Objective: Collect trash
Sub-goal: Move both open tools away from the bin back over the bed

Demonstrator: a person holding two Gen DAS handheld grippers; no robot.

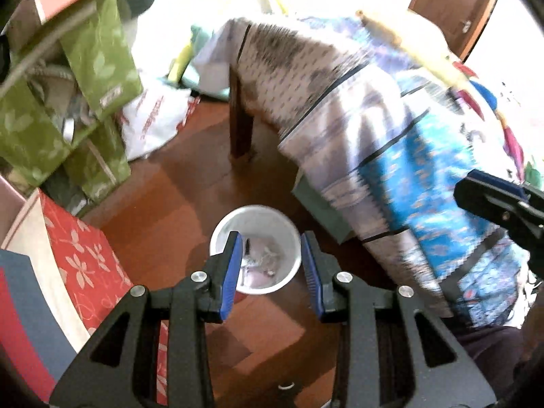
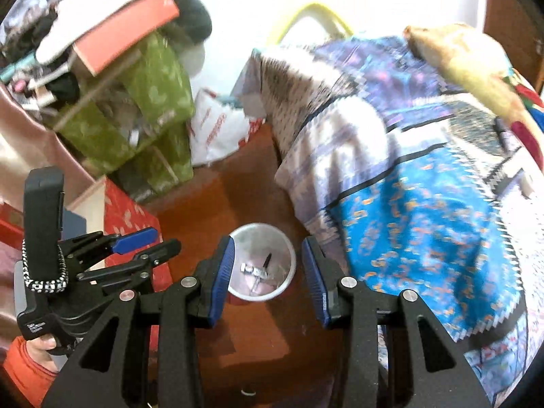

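Note:
A small white bin (image 1: 256, 234) stands on the wooden floor and holds several bits of trash (image 1: 263, 260). My left gripper (image 1: 272, 261) hovers above it, open and empty. In the right wrist view the same bin (image 2: 260, 238) lies below my right gripper (image 2: 268, 265), which is also open and empty. The trash (image 2: 256, 272) shows inside the bin, with a dark pen-like piece among it. My left gripper (image 2: 146, 241) shows at the left of that view, held in a hand. The right gripper's tip (image 1: 493, 197) shows at the right edge of the left wrist view.
A bed with a blue and white patterned quilt (image 1: 391, 129) fills the right side, its wooden leg (image 1: 241, 119) near the bin. Green fabric boxes (image 1: 85, 78), a red flowered box (image 1: 81, 258) and a white plastic bag (image 1: 153, 119) crowd the left. Wooden floor (image 1: 176, 197) surrounds the bin.

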